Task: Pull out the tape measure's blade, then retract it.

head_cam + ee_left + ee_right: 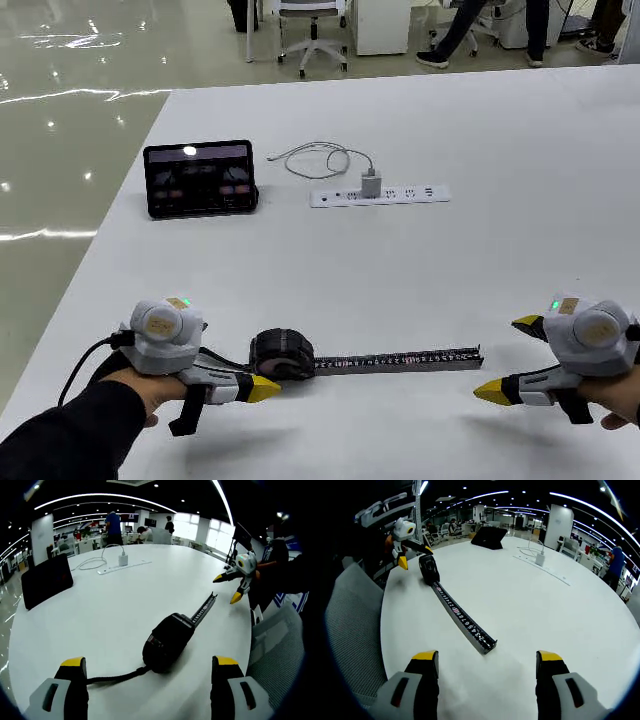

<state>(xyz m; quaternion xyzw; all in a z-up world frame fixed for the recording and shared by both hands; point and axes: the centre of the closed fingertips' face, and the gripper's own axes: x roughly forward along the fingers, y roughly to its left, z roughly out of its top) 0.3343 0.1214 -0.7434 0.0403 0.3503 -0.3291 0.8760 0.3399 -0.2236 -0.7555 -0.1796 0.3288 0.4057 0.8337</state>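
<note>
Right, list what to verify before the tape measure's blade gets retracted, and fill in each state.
1. Blade pulled out: ok. The blade lies extended flat on the table.
2. Case held: not ok. The left claw is open, and the tape measure case sits between its jaws, unclamped.
3. Right claw off the blade: ok. It is open and apart from the hook end.
4. Blade lock position: cannot tell.
5. Retract path: ok. Nothing lies on the blade.
6. Strap away from the blade: ok. It trails behind the case.
</note>
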